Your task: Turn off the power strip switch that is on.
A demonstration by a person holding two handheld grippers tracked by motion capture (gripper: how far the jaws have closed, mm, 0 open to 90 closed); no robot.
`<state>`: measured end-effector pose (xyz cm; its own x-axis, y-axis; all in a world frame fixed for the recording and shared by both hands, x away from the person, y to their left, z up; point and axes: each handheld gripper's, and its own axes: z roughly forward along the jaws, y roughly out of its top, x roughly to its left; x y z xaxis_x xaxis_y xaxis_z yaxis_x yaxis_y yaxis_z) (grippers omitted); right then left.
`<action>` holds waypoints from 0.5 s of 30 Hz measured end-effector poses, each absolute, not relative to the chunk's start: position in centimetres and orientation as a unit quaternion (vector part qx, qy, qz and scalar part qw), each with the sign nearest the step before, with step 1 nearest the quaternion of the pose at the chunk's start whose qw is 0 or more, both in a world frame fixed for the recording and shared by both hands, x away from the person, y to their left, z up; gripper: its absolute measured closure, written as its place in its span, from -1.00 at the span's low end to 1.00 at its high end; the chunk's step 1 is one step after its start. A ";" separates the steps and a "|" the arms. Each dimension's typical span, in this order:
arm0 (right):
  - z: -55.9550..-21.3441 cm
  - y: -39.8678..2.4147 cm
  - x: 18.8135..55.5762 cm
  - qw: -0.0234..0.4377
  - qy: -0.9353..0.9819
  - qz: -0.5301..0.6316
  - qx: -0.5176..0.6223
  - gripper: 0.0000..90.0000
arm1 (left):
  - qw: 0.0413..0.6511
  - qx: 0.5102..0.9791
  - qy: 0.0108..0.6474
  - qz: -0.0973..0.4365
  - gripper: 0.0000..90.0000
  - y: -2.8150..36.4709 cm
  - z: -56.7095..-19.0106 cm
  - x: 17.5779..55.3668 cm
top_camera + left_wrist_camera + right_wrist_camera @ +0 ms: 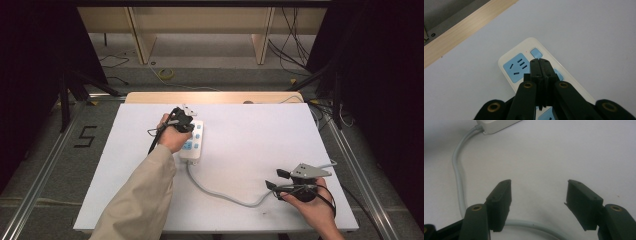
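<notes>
A white table (pixel 240 150) holds a power strip (pixel 192 140) left of centre, its grey cord (pixel 220 194) running toward five o'clock. The left gripper (pixel 539 61), jaws pressed together and empty, hovers over the strip's blue switch (pixel 536 53). At four o'clock the right gripper (pixel 539 195) stands wide apart above the cord.

High view above the table (pixel 240 210), gripper views close, perhaps sharing the power strip (pixel 524 67).
</notes>
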<state>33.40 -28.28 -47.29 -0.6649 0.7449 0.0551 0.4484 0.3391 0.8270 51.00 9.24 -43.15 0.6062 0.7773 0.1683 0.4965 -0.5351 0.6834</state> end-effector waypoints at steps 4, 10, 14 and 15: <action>-47.3 -28.3 33.4 0.169 0.801 0.437 0.372 -0.16 | 0.295 0.846 0.374 0.239 1.00 9.1 -43.1 51.3; -47.3 -28.3 33.4 0.168 0.801 0.438 0.373 -0.16 | 0.297 0.846 0.374 0.238 1.00 8.8 -43.2 51.5; -47.3 -28.3 33.4 0.169 0.801 0.437 0.372 -0.16 | 0.293 0.846 0.375 0.240 1.00 8.7 -43.3 51.8; -47.3 -28.3 33.4 0.169 0.801 0.437 0.372 -0.16 | 0.292 0.846 0.375 0.239 1.00 8.7 -43.4 51.9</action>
